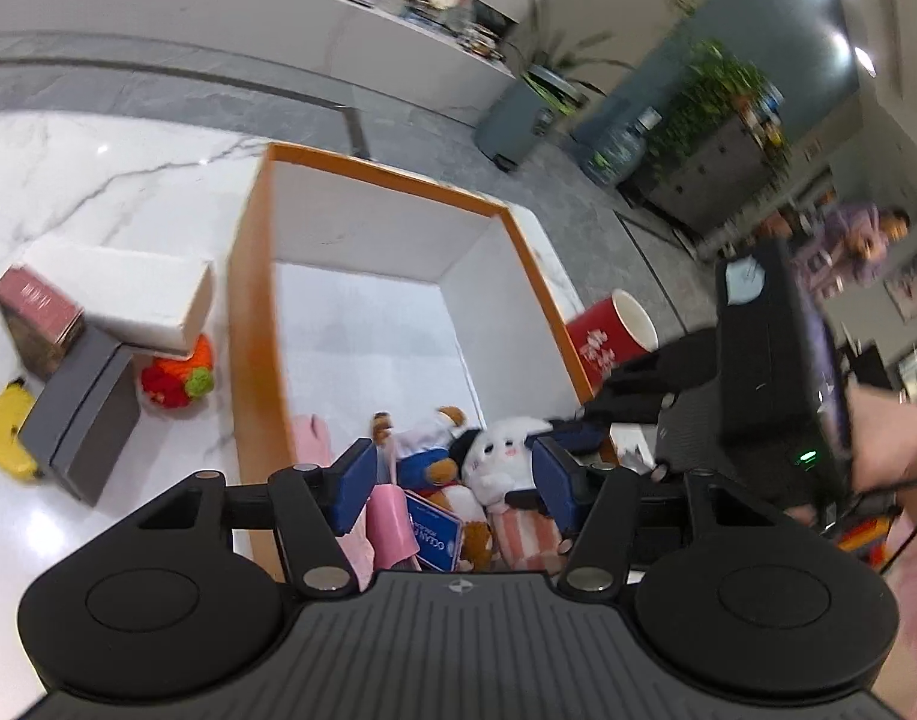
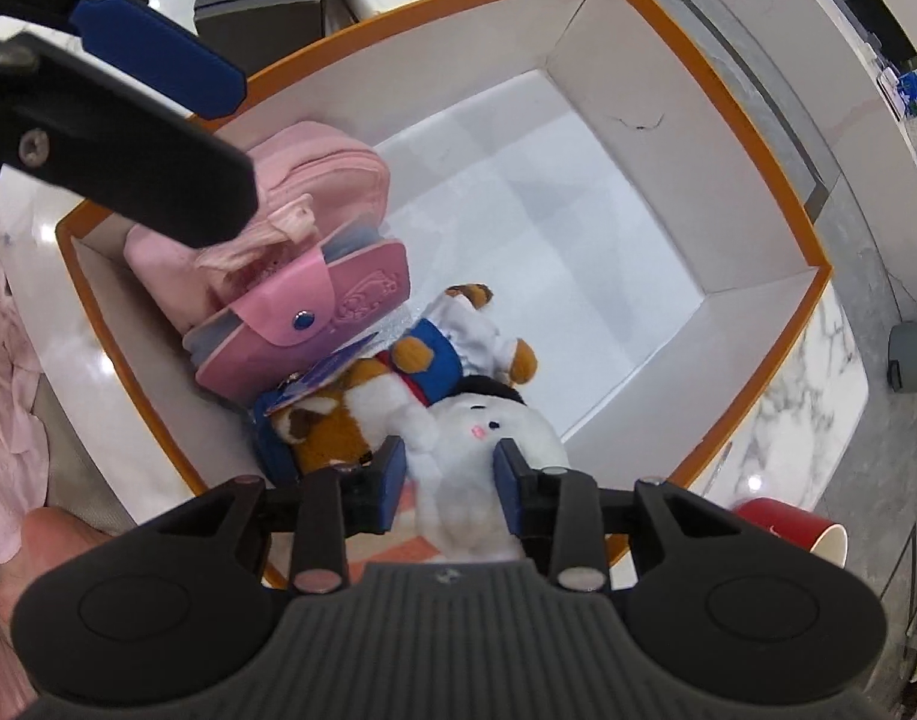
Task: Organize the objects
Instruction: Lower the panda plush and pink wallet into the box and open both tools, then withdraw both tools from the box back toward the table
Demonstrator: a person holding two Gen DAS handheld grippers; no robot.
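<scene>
An orange-rimmed white box (image 1: 251,300) (image 2: 818,267) sits on the marble top. At its near end lie a pink pouch (image 2: 320,180), a pink snap wallet (image 2: 320,312), a brown sailor bear (image 2: 410,372) and a white plush (image 2: 494,426) (image 1: 500,456). My right gripper (image 2: 449,483) points steeply down into the box. The plush's body lies between its blue pads, with a thin gap at the left pad, so it reads as open. My left gripper (image 1: 452,483) hovers open above the toys with nothing between its pads. One of its fingers (image 2: 158,54) crosses the right wrist view's top left.
Left of the box stand a white carton (image 1: 134,294), a grey box (image 1: 80,414) and a maroon box (image 1: 35,312), with a toy banana (image 1: 8,432) and a knitted fruit (image 1: 179,378). A red cup (image 1: 614,330) (image 2: 782,525) lies by the box's right side. The far half of the box floor is bare.
</scene>
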